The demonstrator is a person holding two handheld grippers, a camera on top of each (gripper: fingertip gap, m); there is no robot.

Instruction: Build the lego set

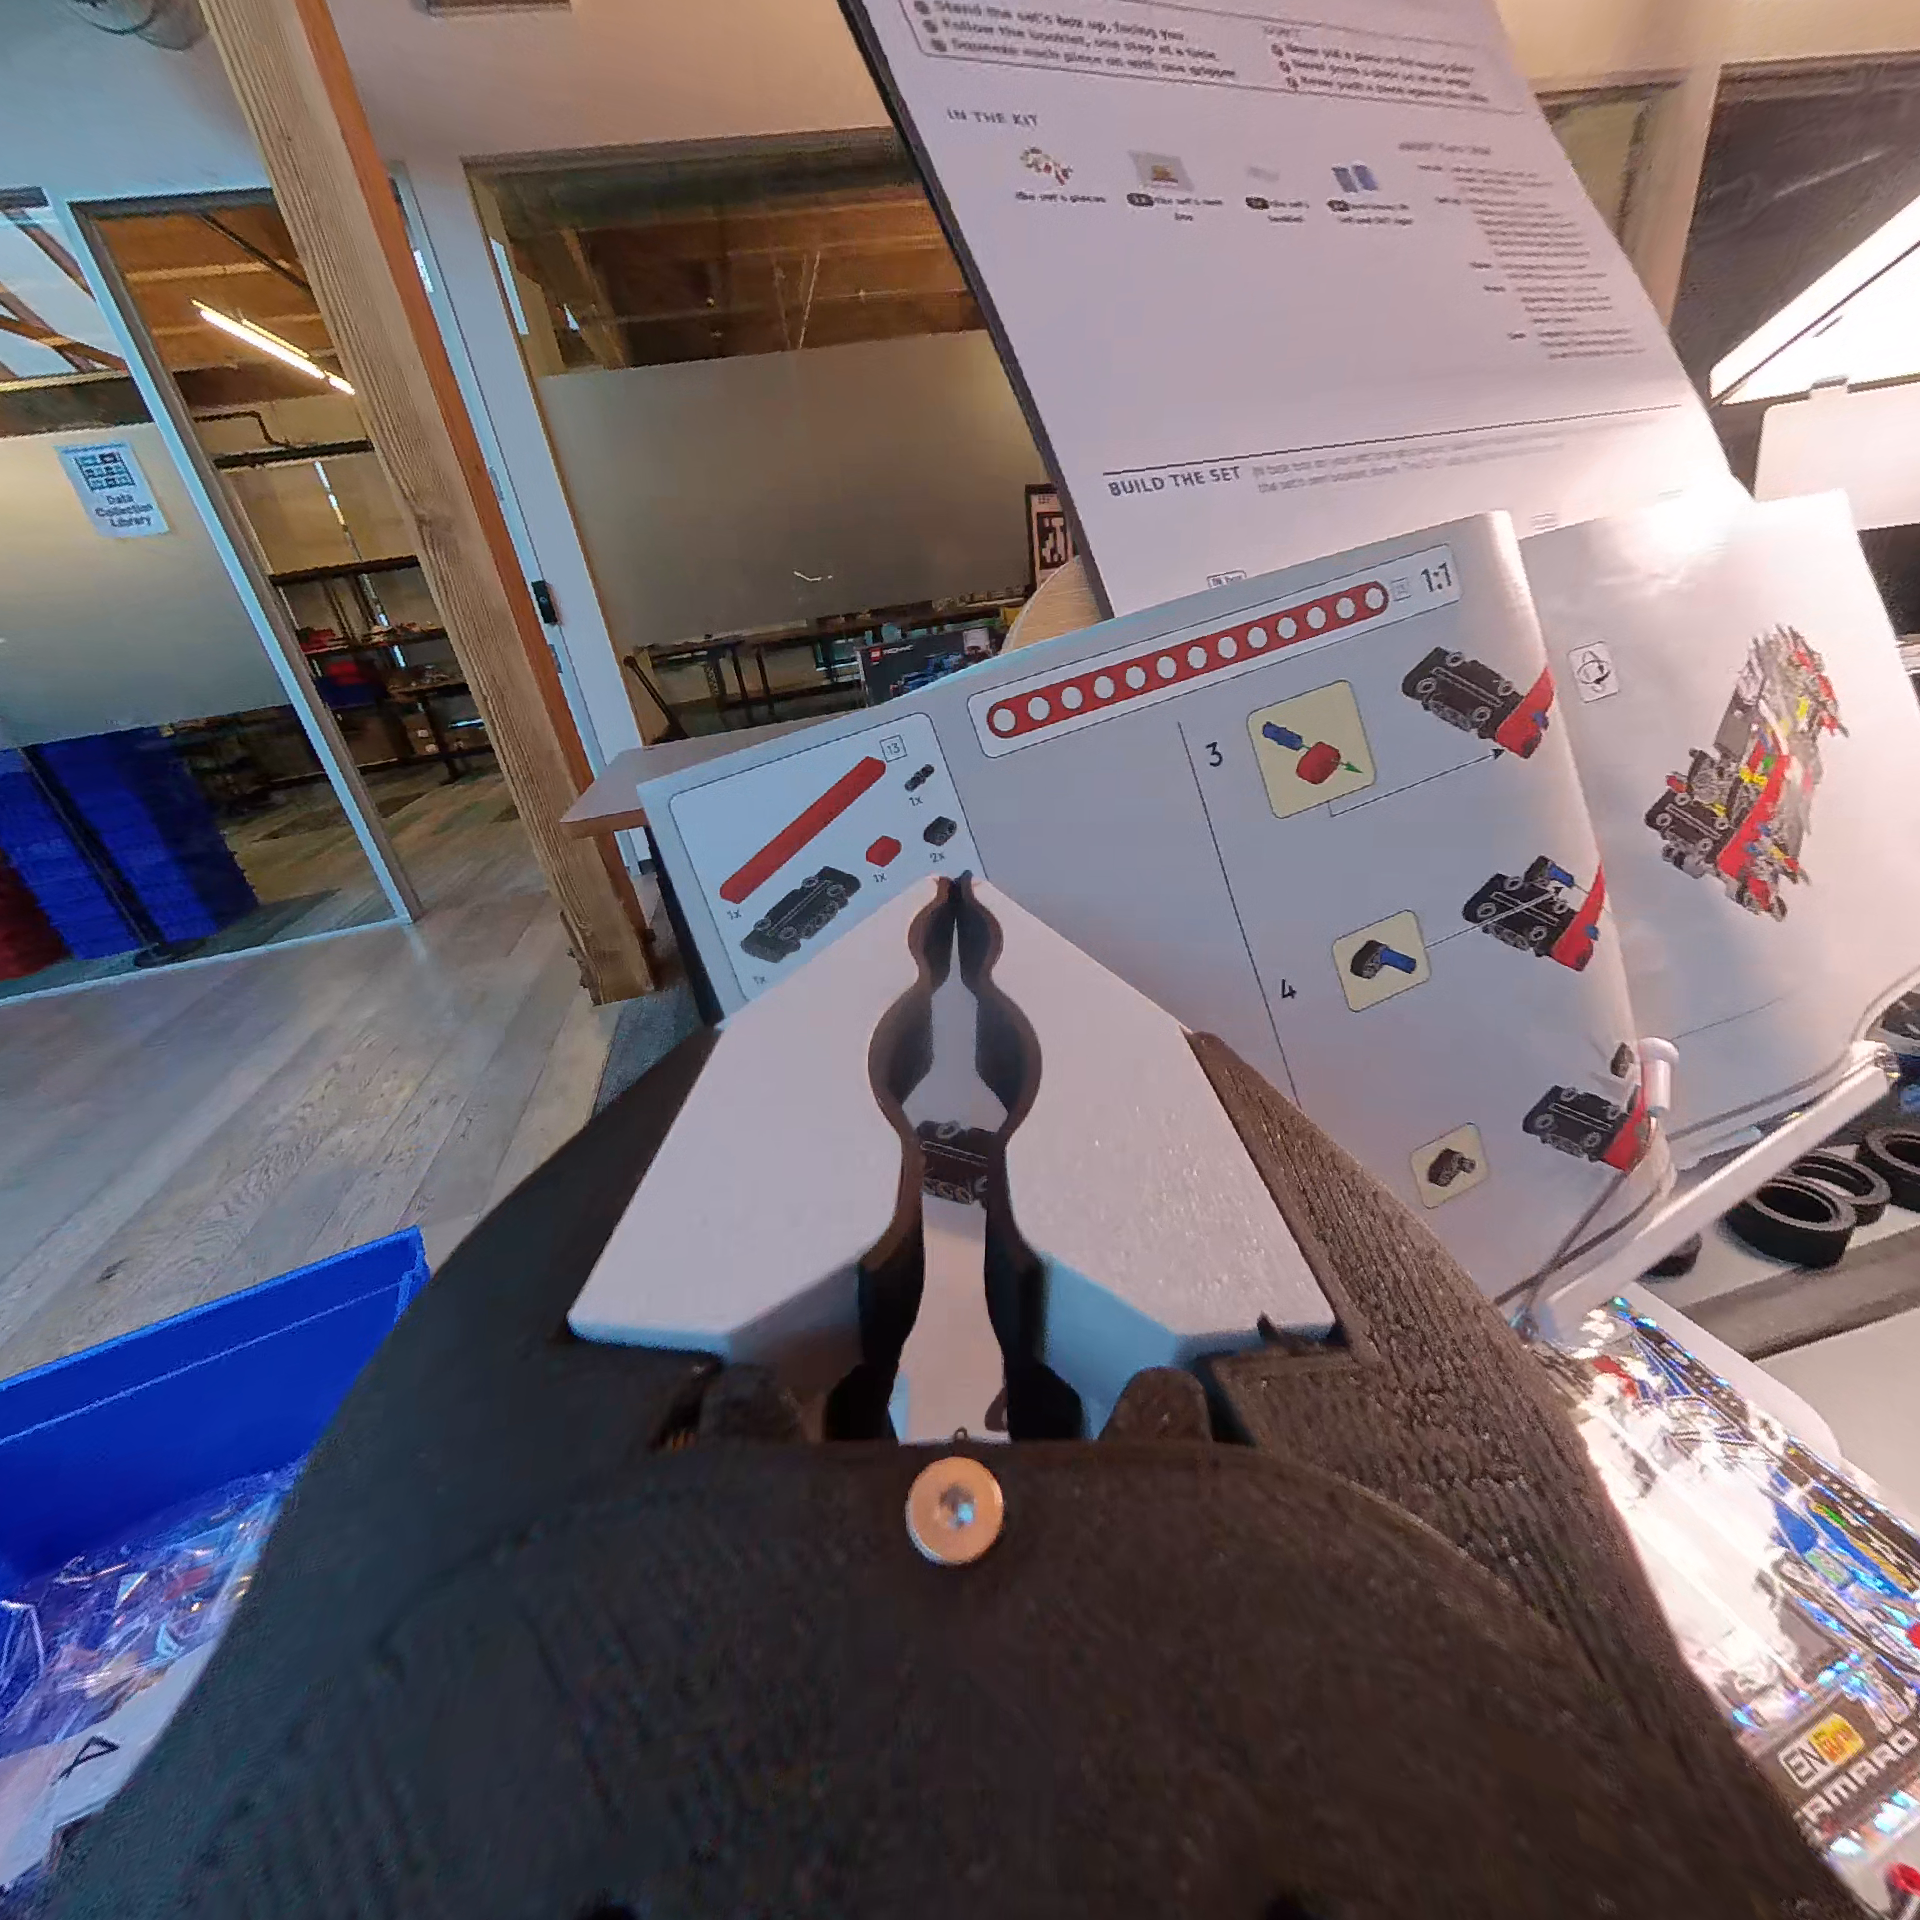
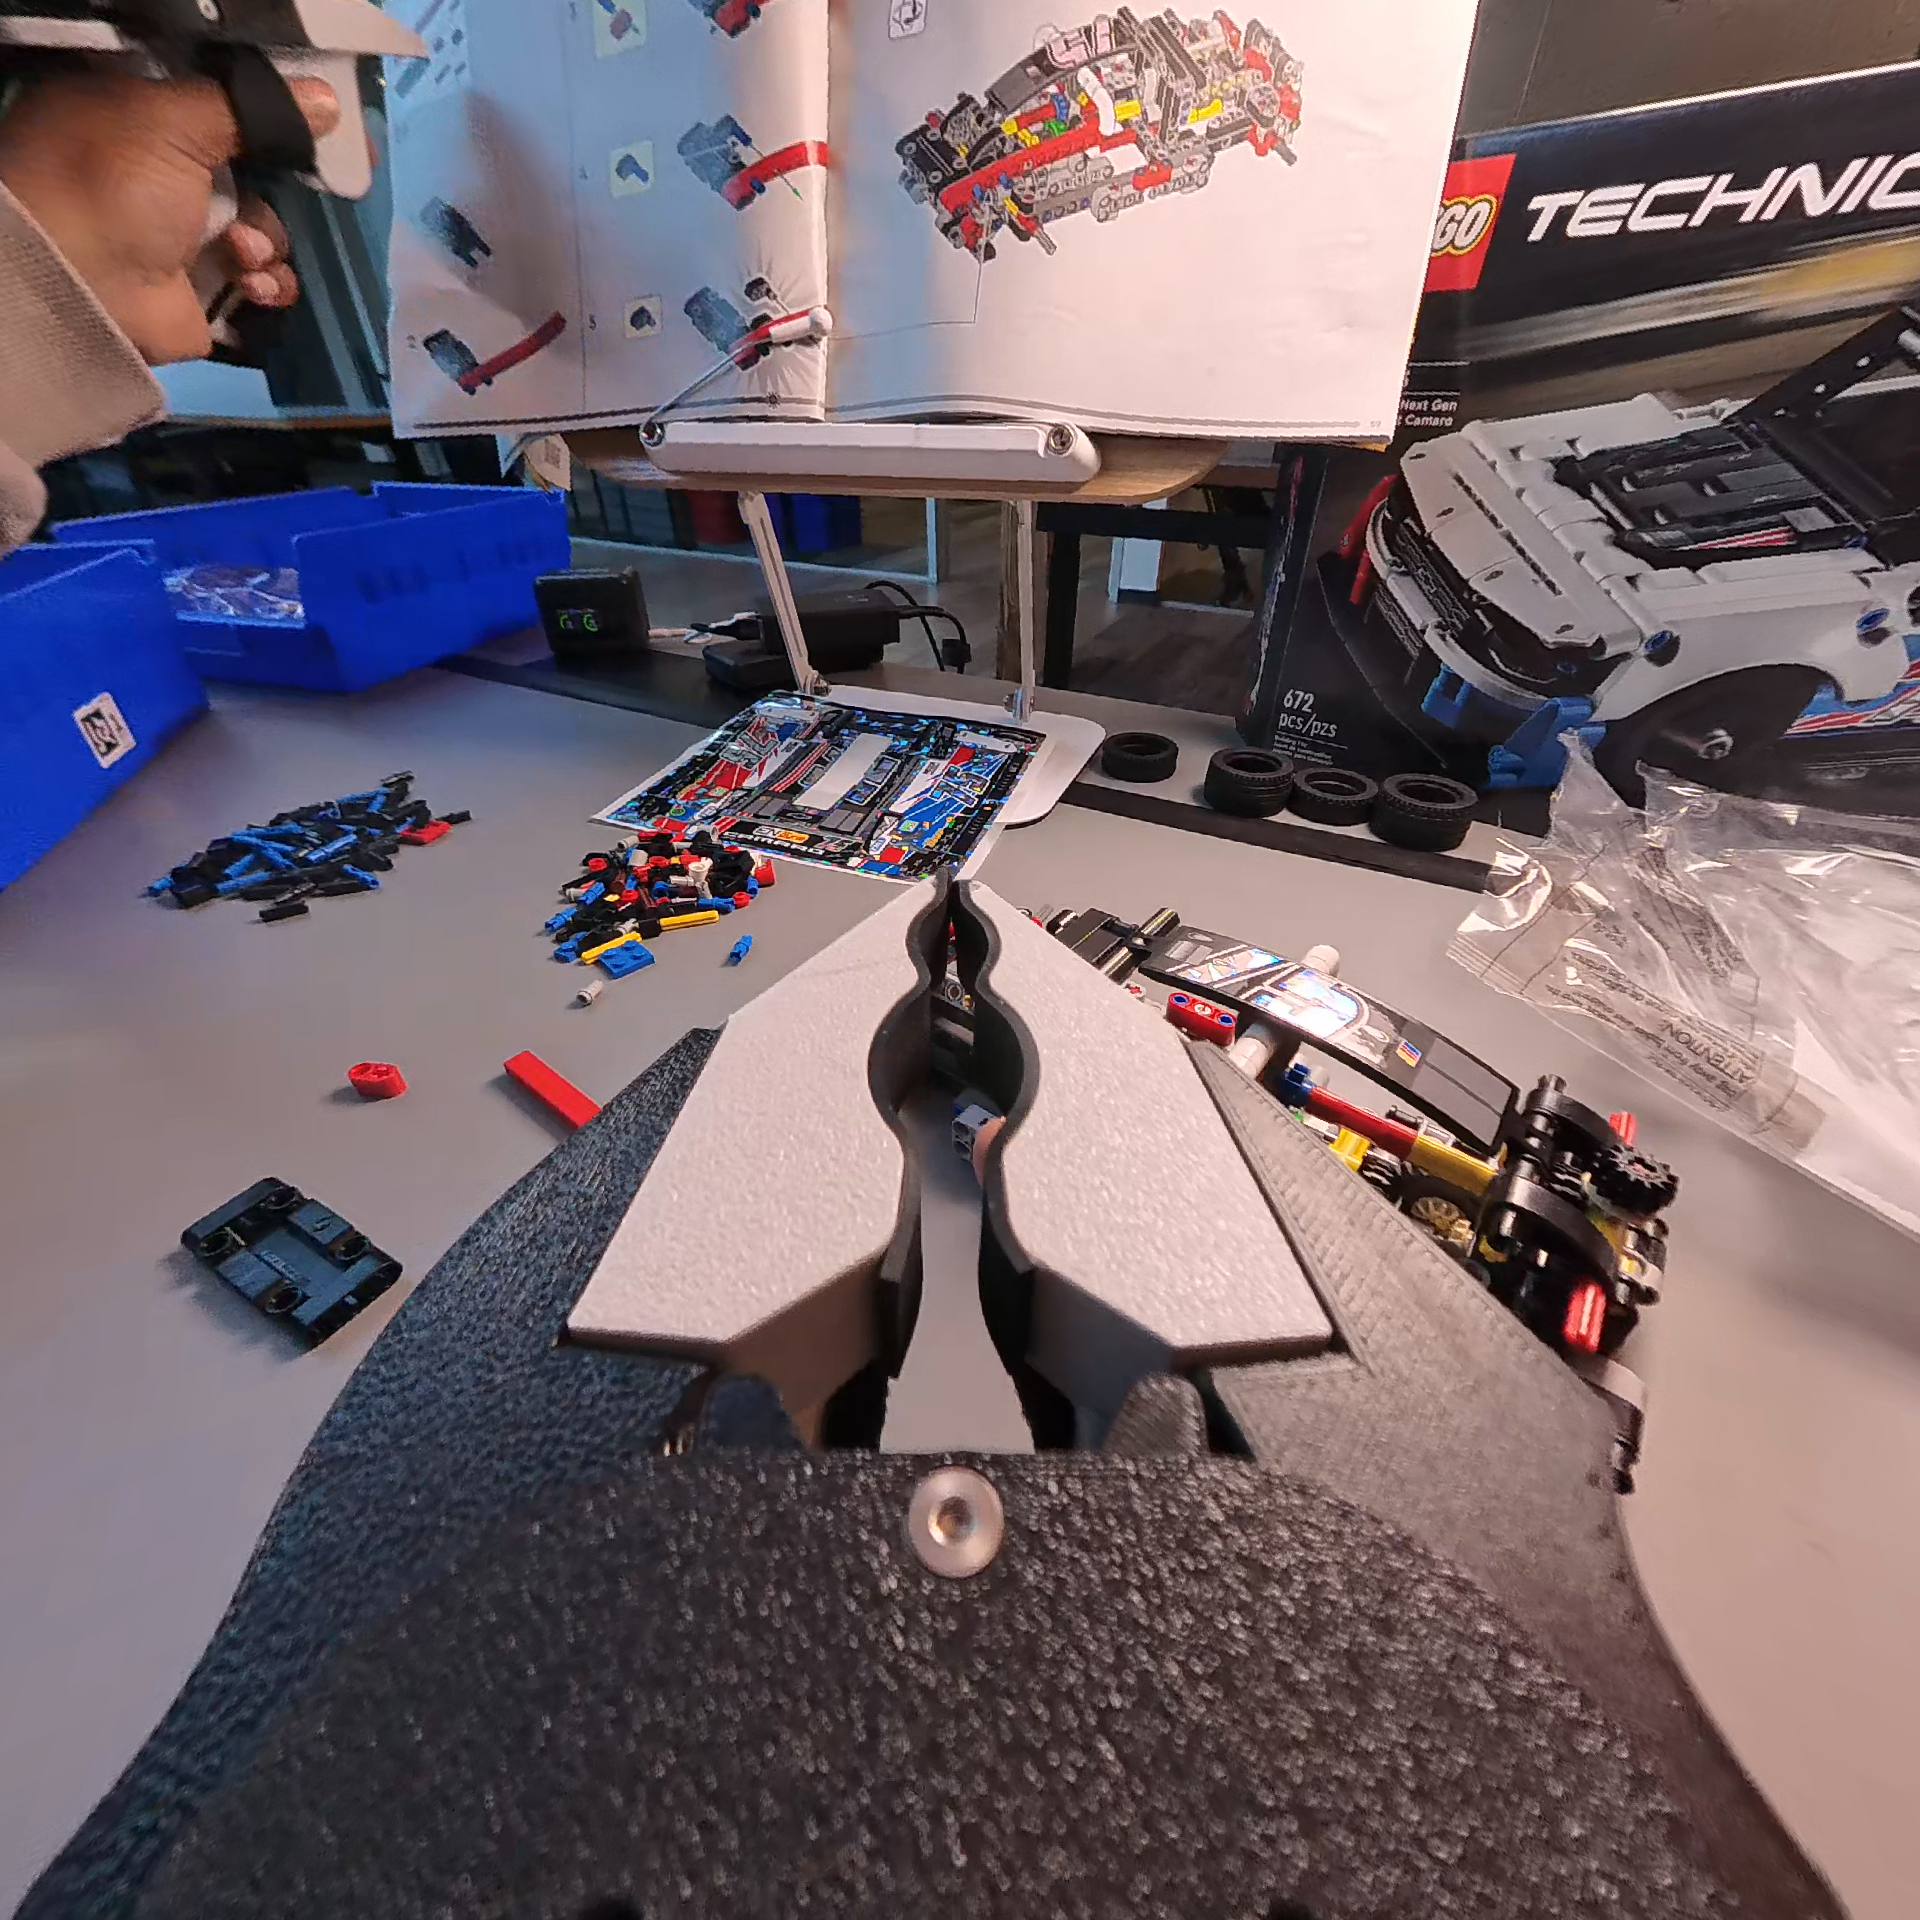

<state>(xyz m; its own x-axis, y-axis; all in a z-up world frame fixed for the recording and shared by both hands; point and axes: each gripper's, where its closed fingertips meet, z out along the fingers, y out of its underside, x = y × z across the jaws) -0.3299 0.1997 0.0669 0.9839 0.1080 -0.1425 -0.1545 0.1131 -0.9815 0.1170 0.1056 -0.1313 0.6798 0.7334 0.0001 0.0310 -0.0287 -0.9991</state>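
My right gripper (image 2: 954, 896) is shut, low over the grey table (image 2: 104, 1091). Its tips sit at the near end of a partly built car chassis (image 2: 1455, 1153), whose parts show through the gap between the fingers. I cannot tell if it grips the chassis. To the left lie a black frame piece (image 2: 291, 1252), a red beam (image 2: 551, 1088) and a red bush (image 2: 376, 1078). My left gripper (image 1: 954, 885) is shut and raised in front of the open booklet (image 1: 1299, 831). A blue speck shows at its tips; held or printed, I cannot tell. A hand holds that gripper (image 2: 312, 104) at the top left.
The booklet (image 2: 1039, 260) rests on a white stand (image 2: 873, 452) over a sticker sheet (image 2: 831, 790). Two piles of small pieces (image 2: 301, 842) (image 2: 655, 894) lie mid-left. Blue bins (image 2: 343, 592), black tyres (image 2: 1340, 790), the set's box (image 2: 1662, 520) and a clear bag (image 2: 1714, 966) ring the table. The grippers' ends are close to 50 cm from one another. The right tips stand about 20 cm off the red bush (image 2: 376, 1078).
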